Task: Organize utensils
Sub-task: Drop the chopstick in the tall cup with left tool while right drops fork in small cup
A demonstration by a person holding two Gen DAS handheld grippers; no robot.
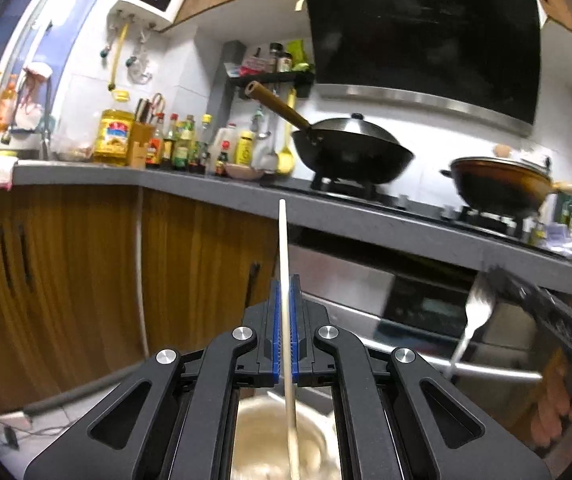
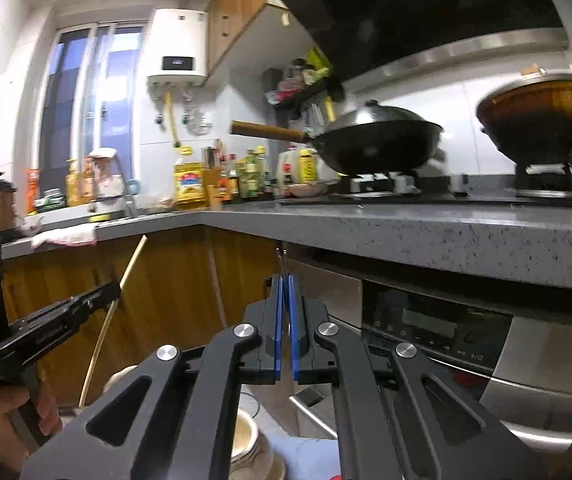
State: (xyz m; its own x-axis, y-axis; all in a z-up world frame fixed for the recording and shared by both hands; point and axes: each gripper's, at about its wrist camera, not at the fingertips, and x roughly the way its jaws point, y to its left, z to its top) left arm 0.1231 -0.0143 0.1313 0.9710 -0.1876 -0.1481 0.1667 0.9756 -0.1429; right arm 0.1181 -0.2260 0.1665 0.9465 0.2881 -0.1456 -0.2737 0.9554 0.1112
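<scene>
Left gripper (image 1: 285, 300) clamped on an upright chopstick (image 1: 284, 248), above a blurred bowl (image 1: 270, 440). Right gripper (image 2: 285, 300) clamped on a fork (image 1: 476, 312), near the grey countertop (image 2: 406, 232).

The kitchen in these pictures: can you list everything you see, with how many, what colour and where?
chopstick: one, pale, upright in the left gripper
fork: one, silver, in the right gripper
black wok: one, lidded, on the stove
brown wok: one, on the other burner
oil jug: one, yellow, on the grey countertop
sauce bottles: several, mixed colours, beside the jug
water heater: one, white, on the wall
range hood: one, black, above the stove
bowl: pale, below the grippers
left gripper: black, blue pads, shut
right gripper: same, shut
hand: one, holding the left gripper
</scene>
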